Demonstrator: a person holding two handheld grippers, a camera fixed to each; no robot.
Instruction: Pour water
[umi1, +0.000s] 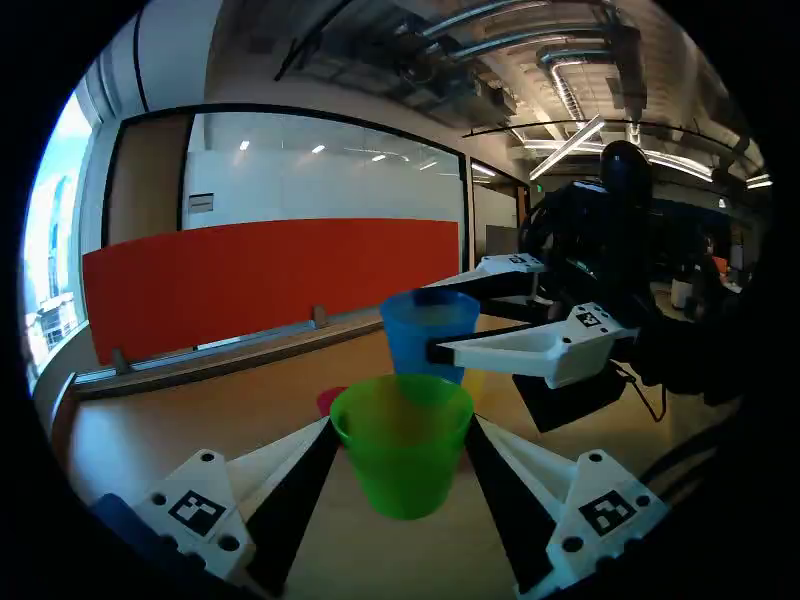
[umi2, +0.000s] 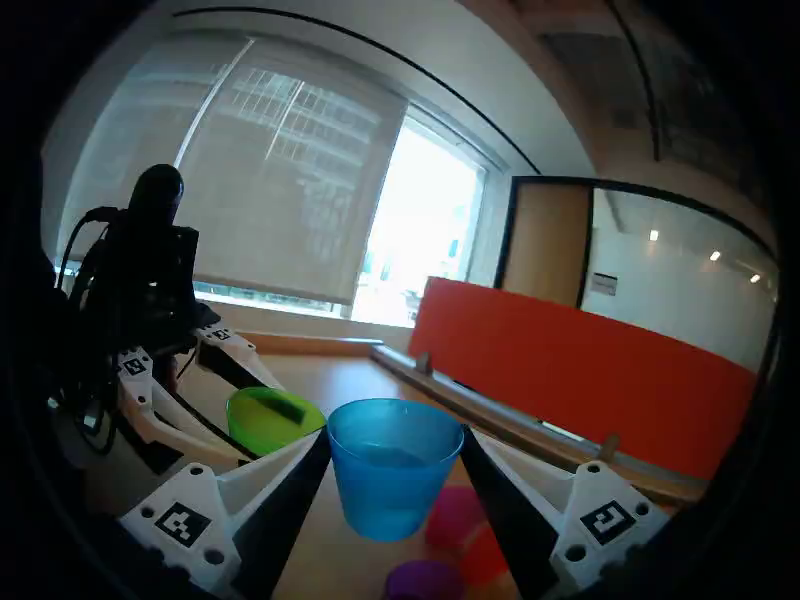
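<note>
In the left gripper view my left gripper (umi1: 403, 440) is shut on a green cup (umi1: 403, 452), held upright above the wooden table (umi1: 200, 420). Just behind it the blue cup (umi1: 428, 330) hangs in the other gripper (umi1: 445, 322), whose white fingers reach in from the right. In the right gripper view my right gripper (umi2: 393, 455) is shut on the blue cup (umi2: 392, 470), which stands upright with water in it. The green cup (umi2: 270, 415) sits lower left there, held between the left gripper's fingers (umi2: 160, 420).
A red cup (umi1: 331, 399) and a yellow one (umi1: 473, 383) stand on the table behind the held cups. Pink, red and purple cups (umi2: 455, 515) lie below the blue cup. A low orange partition (umi2: 590, 375) runs along the table's far edge. A person in dark clothing (umi1: 610, 240) holds the grippers.
</note>
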